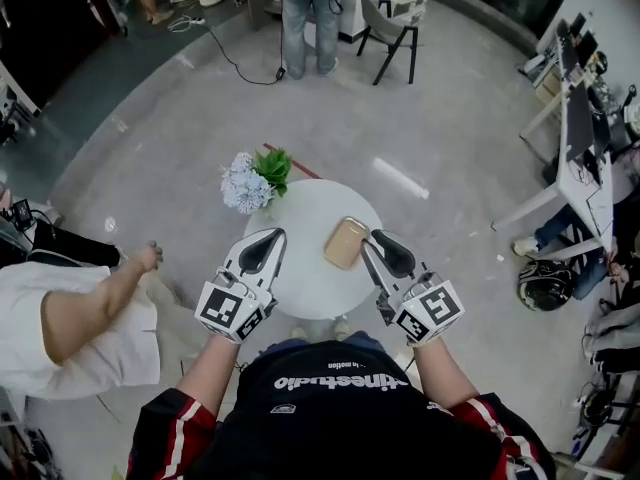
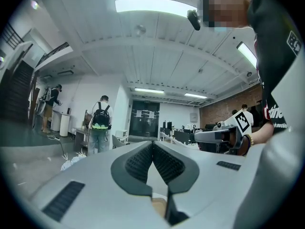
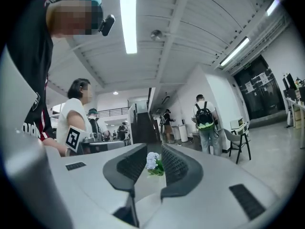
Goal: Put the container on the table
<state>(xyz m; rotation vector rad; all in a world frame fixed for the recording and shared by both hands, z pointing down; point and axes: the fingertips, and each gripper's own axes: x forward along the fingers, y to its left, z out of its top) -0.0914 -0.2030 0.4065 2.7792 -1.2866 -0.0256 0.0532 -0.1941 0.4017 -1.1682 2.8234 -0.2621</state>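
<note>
So, table edge: the round table (image 1: 300,283) stood alone on open floor, with flowers (image 1: 255,180) at its far-left rim.
Container: the container (image 1: 347,242) lay flat on the table, right of centre, just beside the right gripper (image 1: 380,244).
Right gripper view only: the flowers showed between its fingers, which were parted and held nothing.
Left gripper: the left gripper (image 2: 153,145) hung over the table's near-left edge, its fingers meeting at the tips, empty.
</note>
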